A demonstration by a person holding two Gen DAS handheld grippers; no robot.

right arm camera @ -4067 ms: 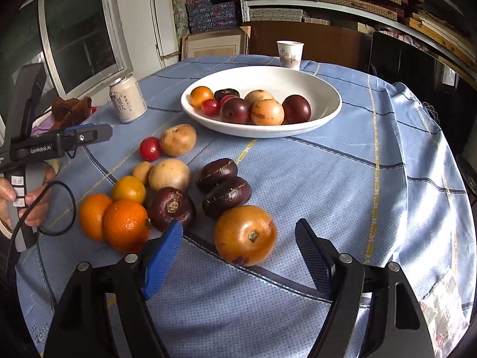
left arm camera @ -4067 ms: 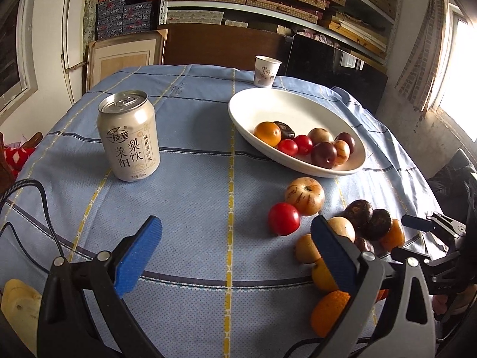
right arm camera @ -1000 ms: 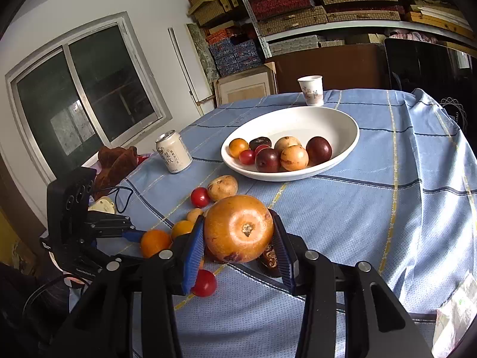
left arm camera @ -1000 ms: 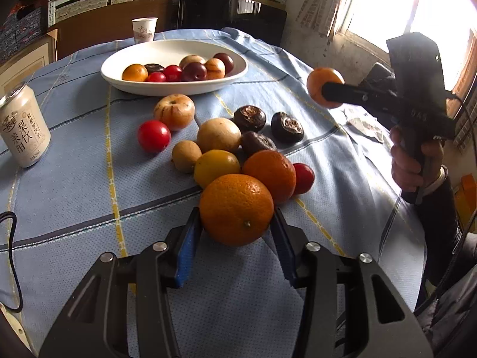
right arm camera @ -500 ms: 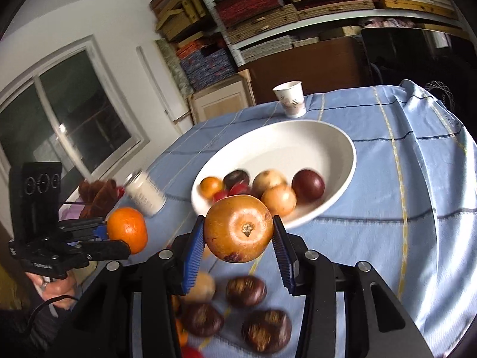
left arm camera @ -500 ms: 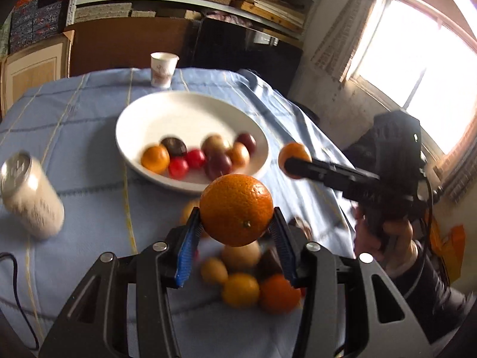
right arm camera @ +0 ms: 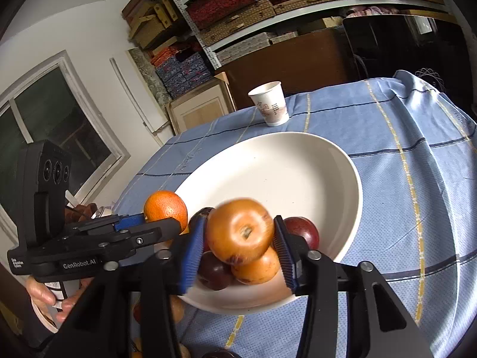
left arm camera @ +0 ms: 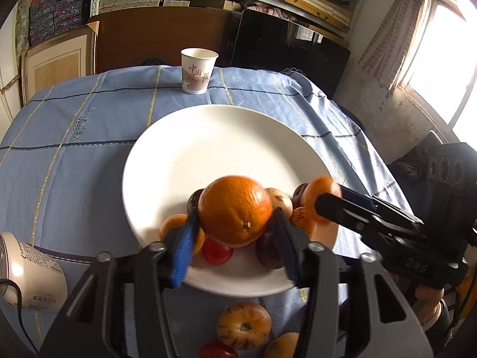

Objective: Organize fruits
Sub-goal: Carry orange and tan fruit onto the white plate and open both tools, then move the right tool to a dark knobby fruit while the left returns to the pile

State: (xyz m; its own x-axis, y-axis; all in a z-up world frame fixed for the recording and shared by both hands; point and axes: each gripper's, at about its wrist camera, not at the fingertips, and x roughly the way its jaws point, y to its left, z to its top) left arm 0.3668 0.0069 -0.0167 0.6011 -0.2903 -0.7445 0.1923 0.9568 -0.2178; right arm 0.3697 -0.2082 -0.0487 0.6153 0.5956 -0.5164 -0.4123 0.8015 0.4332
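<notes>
My left gripper (left arm camera: 235, 232) is shut on an orange (left arm camera: 235, 210) and holds it above the near part of the white bowl (left arm camera: 220, 143). My right gripper (right arm camera: 238, 249) is shut on a brown-orange round fruit (right arm camera: 240, 231), also above the bowl (right arm camera: 298, 176), over the fruits lying in it. In the right wrist view the left gripper (right arm camera: 161, 225) shows with its orange (right arm camera: 165, 205) at the bowl's left rim. In the left wrist view the right gripper (left arm camera: 325, 200) shows with its fruit (left arm camera: 316, 200) at the bowl's right side. Several fruits lie in the bowl's near part.
A paper cup (left arm camera: 198, 70) stands behind the bowl on the blue tablecloth (left arm camera: 74, 149). A drink can (left arm camera: 29, 277) is at the near left. Loose fruits, among them a striped one (left arm camera: 244, 325), lie in front of the bowl. Shelves and a window lie beyond the table.
Both grippers closed on fruits from the table pile, lifted them and carried them forward. They now hang over the bowl's near part instead of short of it.
</notes>
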